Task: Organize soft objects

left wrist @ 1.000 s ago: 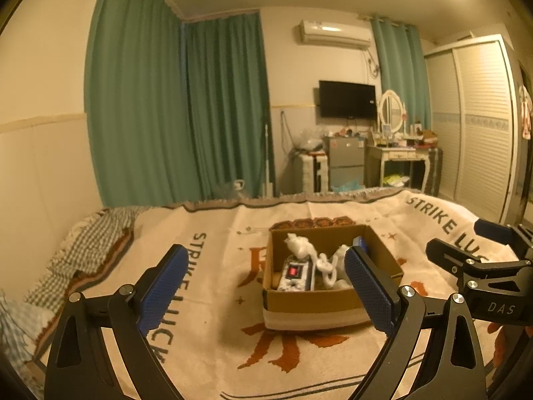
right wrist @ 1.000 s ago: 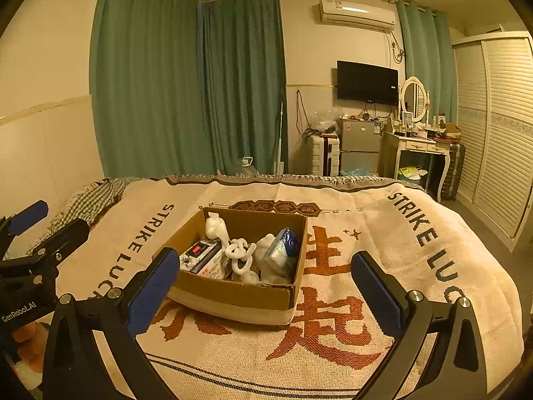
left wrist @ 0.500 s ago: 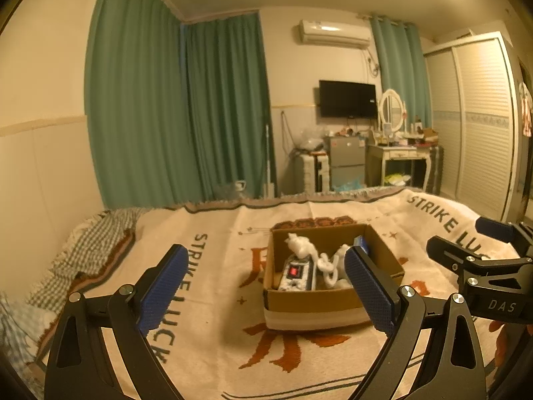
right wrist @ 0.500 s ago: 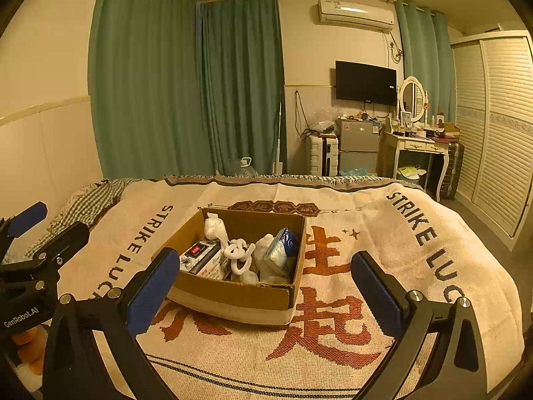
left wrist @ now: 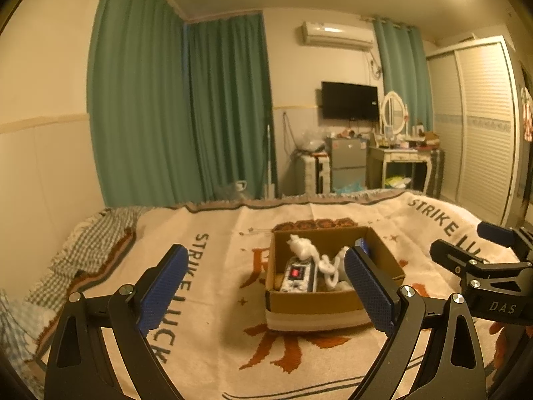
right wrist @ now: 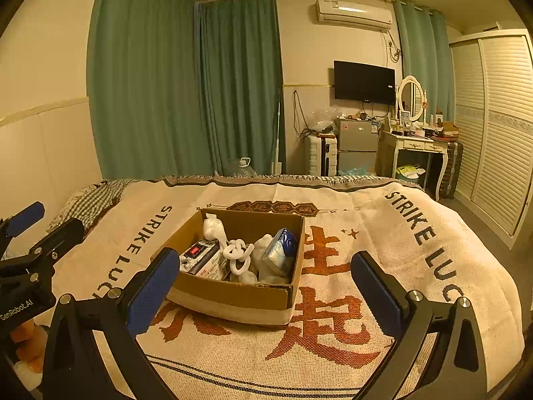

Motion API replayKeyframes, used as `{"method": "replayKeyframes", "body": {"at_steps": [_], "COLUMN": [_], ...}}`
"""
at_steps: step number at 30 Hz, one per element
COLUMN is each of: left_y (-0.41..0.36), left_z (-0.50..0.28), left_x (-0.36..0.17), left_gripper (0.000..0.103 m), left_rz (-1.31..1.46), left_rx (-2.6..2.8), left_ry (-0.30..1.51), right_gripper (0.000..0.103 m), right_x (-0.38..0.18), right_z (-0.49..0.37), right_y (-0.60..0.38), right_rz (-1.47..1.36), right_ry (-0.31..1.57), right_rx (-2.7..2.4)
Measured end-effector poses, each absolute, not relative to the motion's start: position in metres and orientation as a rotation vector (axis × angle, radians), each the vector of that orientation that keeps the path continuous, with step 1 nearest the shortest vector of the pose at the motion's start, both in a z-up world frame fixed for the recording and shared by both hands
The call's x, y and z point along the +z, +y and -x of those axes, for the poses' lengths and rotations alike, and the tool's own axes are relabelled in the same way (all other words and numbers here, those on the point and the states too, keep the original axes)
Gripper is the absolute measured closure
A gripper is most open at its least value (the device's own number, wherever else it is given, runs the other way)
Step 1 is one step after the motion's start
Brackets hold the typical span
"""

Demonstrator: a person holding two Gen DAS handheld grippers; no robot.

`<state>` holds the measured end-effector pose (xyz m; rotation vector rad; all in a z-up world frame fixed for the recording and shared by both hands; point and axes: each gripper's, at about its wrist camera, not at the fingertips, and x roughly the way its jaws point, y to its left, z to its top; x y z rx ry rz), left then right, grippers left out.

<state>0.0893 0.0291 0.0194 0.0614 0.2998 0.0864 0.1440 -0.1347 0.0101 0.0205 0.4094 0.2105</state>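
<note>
An open cardboard box [left wrist: 319, 303] [right wrist: 233, 296] sits in the middle of a bed covered by a cream blanket [right wrist: 383, 233]. Inside lie a white soft bundle [right wrist: 213, 228], a white knotted piece [right wrist: 236, 255], a blue-and-white packet [right wrist: 281, 248] and a small box with a red label [right wrist: 200, 256]. My left gripper [left wrist: 266, 286] is open and empty, hovering above the blanket in front of the box. My right gripper [right wrist: 263, 290] is open and empty, also in front of the box. Each gripper shows at the edge of the other's view.
A checked cloth [left wrist: 86, 250] lies at the bed's left edge. Green curtains [right wrist: 186, 93], a fridge [right wrist: 356, 146], a dressing table [right wrist: 416, 146] and a louvred wardrobe [right wrist: 493, 126] stand beyond the bed's far end.
</note>
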Motion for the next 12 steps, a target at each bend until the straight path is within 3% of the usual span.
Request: {"method": "replayKeyframes", "body": {"at_steps": [12], "left_y": [0.0263], "left_z": [-0.0879], "left_x": [0.0181], "left_gripper": [0.007], "left_rz": [-0.076], "left_rx": [0.087], "left_ry": [0.290], "right_gripper": [0.000], "right_x": [0.0092], "right_z": [-0.1422], "right_y": [-0.1336], "right_rz": [-0.016], "right_ry": [0.415], "right_rx": [0.213]}}
